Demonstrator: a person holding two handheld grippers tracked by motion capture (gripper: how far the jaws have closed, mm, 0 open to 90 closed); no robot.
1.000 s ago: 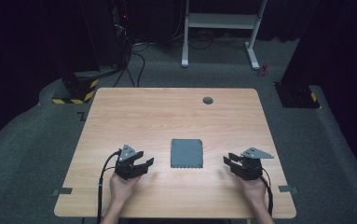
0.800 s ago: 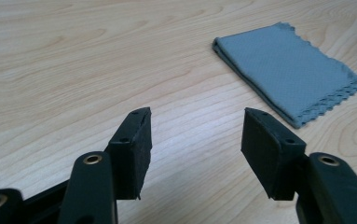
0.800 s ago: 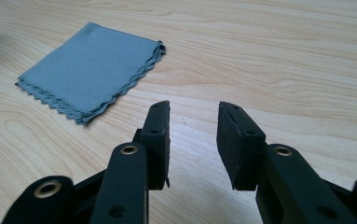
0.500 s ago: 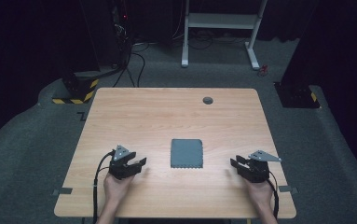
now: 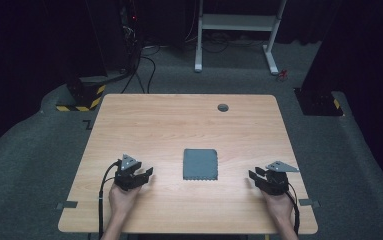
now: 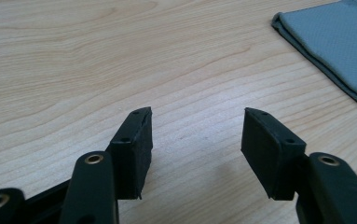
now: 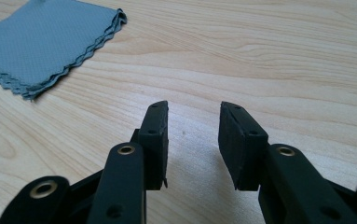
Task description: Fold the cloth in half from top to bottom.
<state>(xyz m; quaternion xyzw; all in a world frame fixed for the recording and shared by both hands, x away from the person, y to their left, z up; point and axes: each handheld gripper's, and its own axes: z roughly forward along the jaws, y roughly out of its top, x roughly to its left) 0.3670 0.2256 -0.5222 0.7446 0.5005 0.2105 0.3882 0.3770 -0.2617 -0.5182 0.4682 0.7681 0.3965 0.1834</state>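
A folded grey cloth (image 5: 201, 164) lies flat on the wooden table (image 5: 179, 120), near its front middle. My left gripper (image 5: 148, 175) rests low over the table to the left of the cloth, jaws open and empty, pointing toward it. In the left gripper view the open jaws (image 6: 198, 116) frame bare wood, with the cloth (image 6: 339, 42) at the upper right. My right gripper (image 5: 251, 178) sits to the right of the cloth, also open and empty. Its jaws (image 7: 194, 108) have just opened slightly with nothing between them, and the cloth (image 7: 45, 42) lies at the upper left.
A small dark round grommet (image 5: 223, 107) sits in the tabletop near the far edge. Behind the table are dark floor, cables, a white table frame (image 5: 236, 22) and yellow-black striped bases (image 5: 81, 95).
Both grippers have drawn slightly outward, away from the cloth: the left one to the left, the right one a little to the right. The cloth has not moved.
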